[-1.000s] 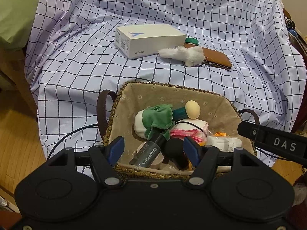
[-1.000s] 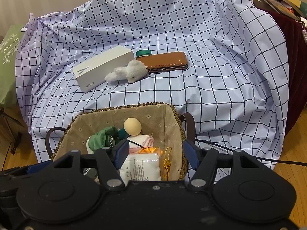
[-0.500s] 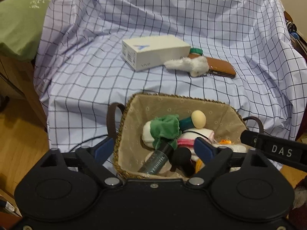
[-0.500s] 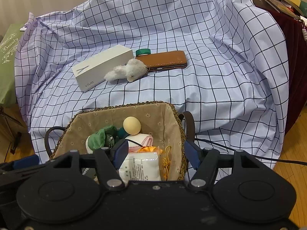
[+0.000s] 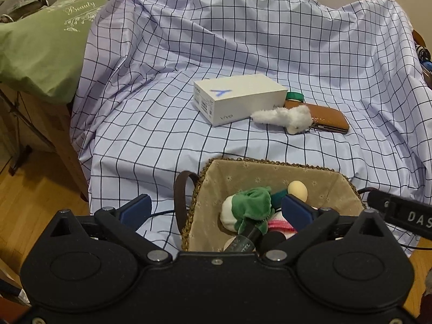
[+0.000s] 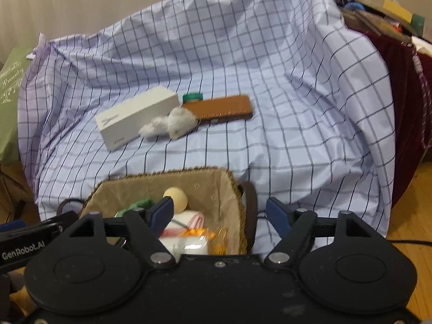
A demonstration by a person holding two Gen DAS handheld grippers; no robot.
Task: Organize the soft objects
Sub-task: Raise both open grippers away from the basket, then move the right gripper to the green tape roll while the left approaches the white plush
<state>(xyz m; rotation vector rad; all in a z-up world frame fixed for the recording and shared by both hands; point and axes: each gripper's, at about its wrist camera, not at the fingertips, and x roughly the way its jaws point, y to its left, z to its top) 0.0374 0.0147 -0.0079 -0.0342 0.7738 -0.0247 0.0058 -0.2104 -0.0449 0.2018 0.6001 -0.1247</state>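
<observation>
A woven basket (image 5: 243, 164) (image 6: 135, 191) with beige lining stands at the near edge of the checked sheet. It holds a green and white plush (image 5: 249, 206), a beige ball (image 5: 297, 190) (image 6: 176, 198), a pink and white cloth (image 6: 189, 220) and a white packet (image 6: 189, 245). A white fluffy toy (image 5: 286, 117) (image 6: 172, 125) lies farther back on the sheet. My left gripper (image 5: 216, 210) is open and empty above the basket's left side. My right gripper (image 6: 221, 212) is open and empty above its right side.
A white box (image 5: 240, 104) (image 6: 135, 117), a brown wallet (image 5: 326, 120) (image 6: 224, 106) and a green lid (image 5: 294, 96) lie by the fluffy toy. A green bag (image 5: 46, 43) stands at the left. A dark red cloth (image 6: 410, 108) with clutter is at the right. Wooden floor lies below.
Both grippers have drawn back and risen from the basket. The left gripper's jaws have opened wider, and its view has swung left. The right view is now blurred by motion.
</observation>
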